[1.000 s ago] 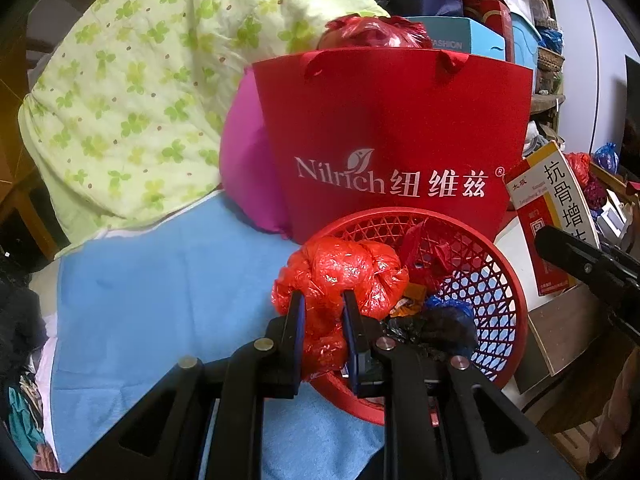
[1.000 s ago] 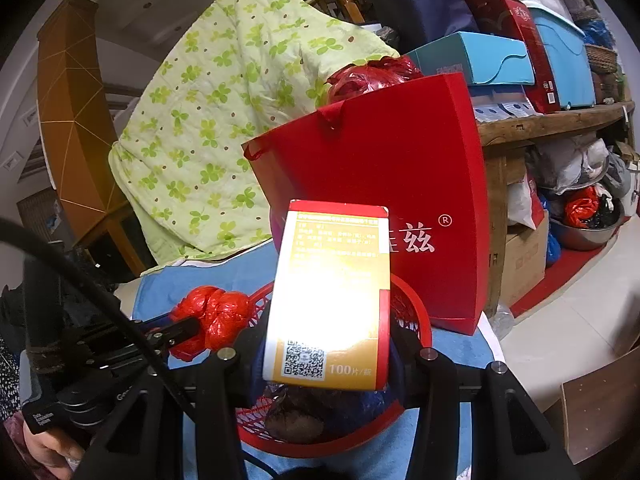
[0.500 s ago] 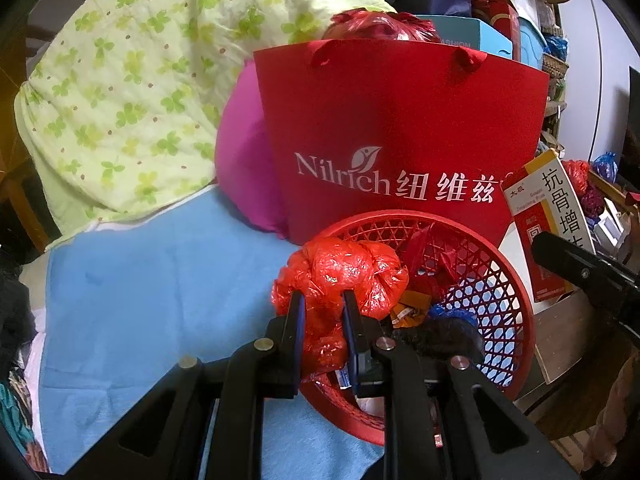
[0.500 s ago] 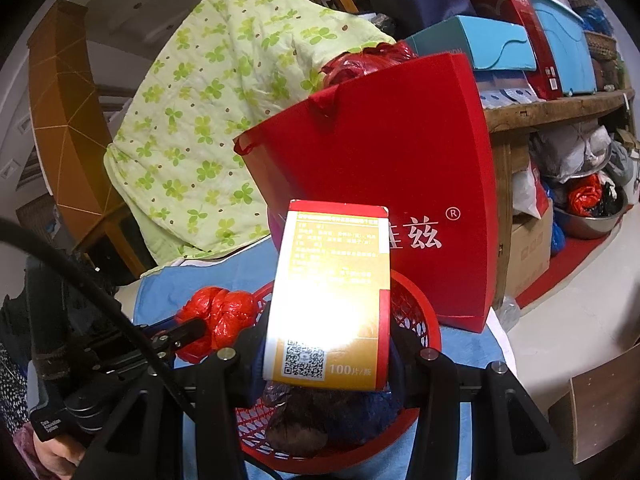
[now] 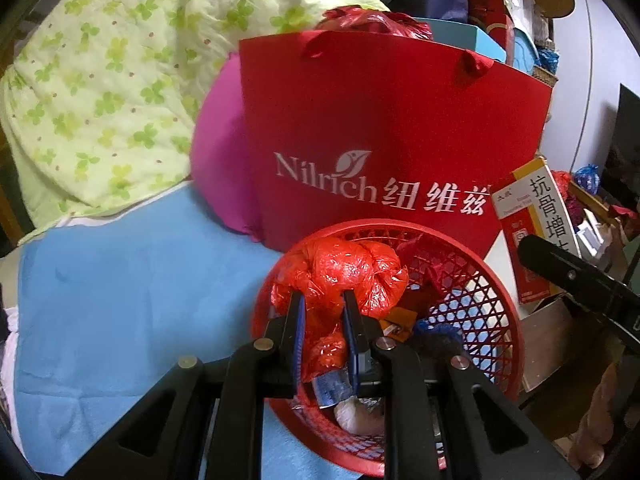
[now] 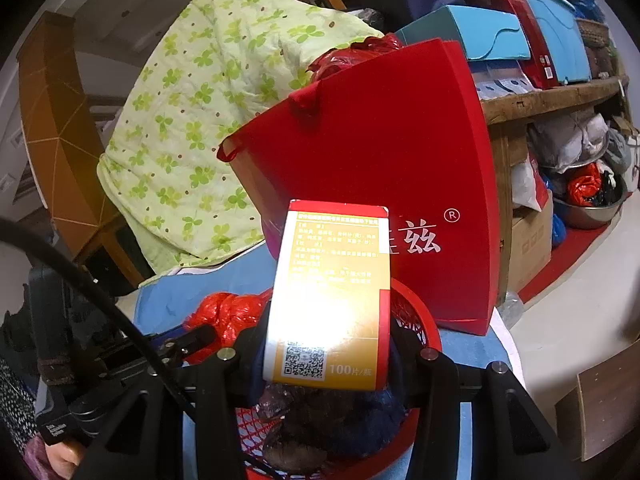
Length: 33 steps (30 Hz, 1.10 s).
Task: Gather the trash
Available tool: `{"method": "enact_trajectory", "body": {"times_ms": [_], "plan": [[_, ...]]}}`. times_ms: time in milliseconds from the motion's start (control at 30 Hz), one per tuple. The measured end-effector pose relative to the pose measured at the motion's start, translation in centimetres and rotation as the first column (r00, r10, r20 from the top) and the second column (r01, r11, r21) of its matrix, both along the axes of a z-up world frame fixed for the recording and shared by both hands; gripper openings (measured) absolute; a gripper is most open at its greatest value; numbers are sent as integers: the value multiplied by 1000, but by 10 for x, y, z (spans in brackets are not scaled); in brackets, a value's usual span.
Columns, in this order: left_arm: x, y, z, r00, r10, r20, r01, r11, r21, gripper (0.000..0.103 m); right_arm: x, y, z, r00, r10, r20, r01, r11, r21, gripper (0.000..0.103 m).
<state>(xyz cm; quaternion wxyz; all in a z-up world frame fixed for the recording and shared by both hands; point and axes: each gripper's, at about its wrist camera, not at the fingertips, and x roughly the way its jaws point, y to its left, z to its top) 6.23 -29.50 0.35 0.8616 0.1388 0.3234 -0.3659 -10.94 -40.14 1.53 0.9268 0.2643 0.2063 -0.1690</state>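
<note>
My left gripper (image 5: pixel 323 304) is shut on a crumpled red plastic bag (image 5: pixel 344 272) and holds it over the near-left part of a round red mesh basket (image 5: pixel 496 292). The basket holds wrappers and dark scraps. My right gripper (image 6: pixel 328 332) is shut on a yellow and red medicine box (image 6: pixel 336 292), upright above the same basket (image 6: pixel 416 328). The box also shows in the left wrist view (image 5: pixel 532 224), right of the basket. The red bag shows in the right wrist view (image 6: pixel 228 316), at the left gripper's tips.
A tall red Nilrich paper bag (image 5: pixel 384 136) stands just behind the basket, beside a magenta cushion (image 5: pixel 220 176). A blue cloth (image 5: pixel 120 288) covers the surface. A green clover quilt (image 5: pixel 100 80) lies behind. Shelves with boxes (image 6: pixel 520 40) crowd the right.
My left gripper has moved forward and right with the red bag, now further over the basket. The right gripper has lowered slightly toward the basket, still holding the box.
</note>
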Motion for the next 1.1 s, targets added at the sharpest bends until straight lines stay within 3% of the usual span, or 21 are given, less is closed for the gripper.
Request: {"method": "enact_trajectory", "body": {"times_ms": [233, 367, 533, 633, 700, 833, 1100], "plan": [[6, -1, -15, 997, -57, -58, 56, 998, -31, 24, 11, -9, -11, 1000, -14, 6, 13, 999, 52, 52], [5, 9, -17, 996, -60, -62, 56, 997, -58, 67, 17, -15, -21, 999, -7, 33, 3, 992, 129, 66], [-6, 32, -7, 999, -48, 0, 48, 998, -51, 74, 20, -5, -24, 999, 7, 43, -13, 989, 144, 66], [-14, 45, 1, 999, -33, 39, 35, 998, -45, 77, 18, 12, -20, 999, 19, 36, -22, 994, 107, 66], [-21, 55, 8, 997, -15, 71, 17, 999, -37, 85, 15, 24, -15, 999, 27, 22, -28, 997, 77, 66], [-35, 76, 22, 991, 11, 132, -5, 999, -42, 87, 3, 46, -5, 1000, 30, 1, -30, 999, 12, 66], [-62, 118, 52, 955, 125, 269, -122, 992, -29, 96, -27, 87, 23, 998, -13, -65, 5, 992, -124, 66]]}}
